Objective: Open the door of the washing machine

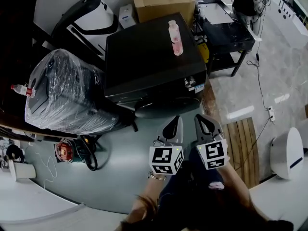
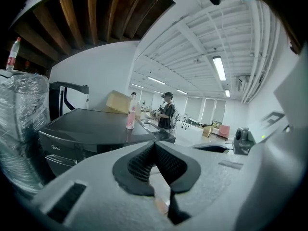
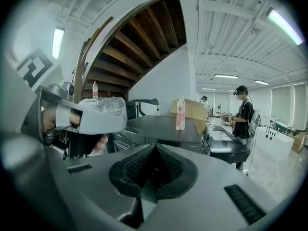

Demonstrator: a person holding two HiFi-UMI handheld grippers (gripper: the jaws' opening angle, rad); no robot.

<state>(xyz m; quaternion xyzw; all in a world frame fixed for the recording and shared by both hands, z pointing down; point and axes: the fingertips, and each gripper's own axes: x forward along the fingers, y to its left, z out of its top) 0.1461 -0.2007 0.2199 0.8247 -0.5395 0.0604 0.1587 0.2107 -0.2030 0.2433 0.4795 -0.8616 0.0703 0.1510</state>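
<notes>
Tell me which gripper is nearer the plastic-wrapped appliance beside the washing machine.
Left. The left gripper hovers in front of the washing machine, on the side toward the plastic-wrapped appliance; the right gripper sits beside it, farther from the appliance.

The washing machine [image 1: 154, 57] shows only a sliver of its door [image 1: 161, 109] beneath its top. The cardboard box [image 1: 161, 1] behind it is cut off. The label of the bottle [image 1: 175, 38] on it is too small to read.

Grey left tool [image 1: 176, 122] and right tool [image 1: 202, 121] — black-white marker cubes [image 1: 166, 159]; perhaps a bracelet [image 1: 156, 177].
</notes>
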